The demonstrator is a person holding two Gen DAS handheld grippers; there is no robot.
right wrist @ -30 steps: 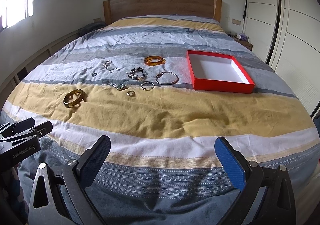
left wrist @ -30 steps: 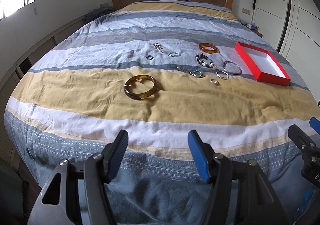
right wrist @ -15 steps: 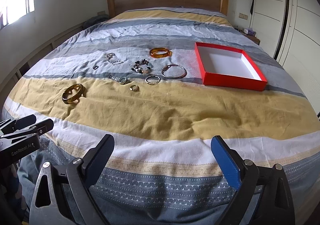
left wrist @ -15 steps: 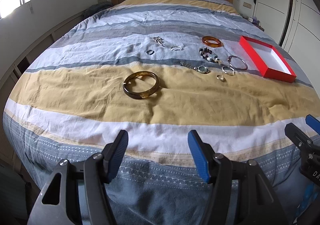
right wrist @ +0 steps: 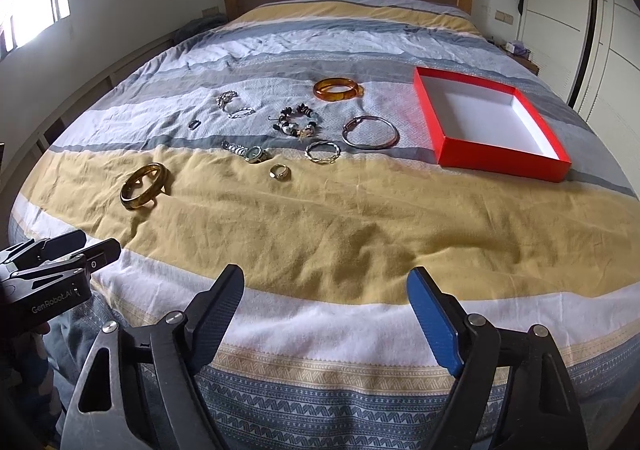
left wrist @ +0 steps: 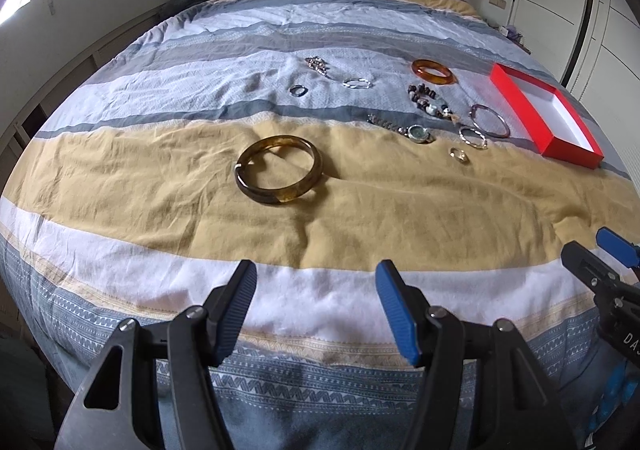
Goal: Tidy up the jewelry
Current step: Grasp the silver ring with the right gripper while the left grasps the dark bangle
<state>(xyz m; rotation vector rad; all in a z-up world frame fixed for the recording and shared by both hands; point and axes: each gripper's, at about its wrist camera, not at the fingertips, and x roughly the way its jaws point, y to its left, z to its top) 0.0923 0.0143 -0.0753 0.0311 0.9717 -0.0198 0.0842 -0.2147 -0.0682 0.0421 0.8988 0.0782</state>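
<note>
The striped bed [right wrist: 320,234] filled more of both views than a second back, so both hands had closed in. The empty red box [right wrist: 448,142] sat at two o'clock, jewelry scattered at eleven, the dark amber bangle [left wrist: 279,175] nearest. The right gripper [right wrist: 326,310] had just been narrowing, nothing between its jaws; the left gripper [left wrist: 316,306] gaped, empty. Nothing boxed yet.

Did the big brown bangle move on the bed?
No. The brown bangle lies on the same yellow stripe, same wrinkles beside it; only the camera came closer.
</note>
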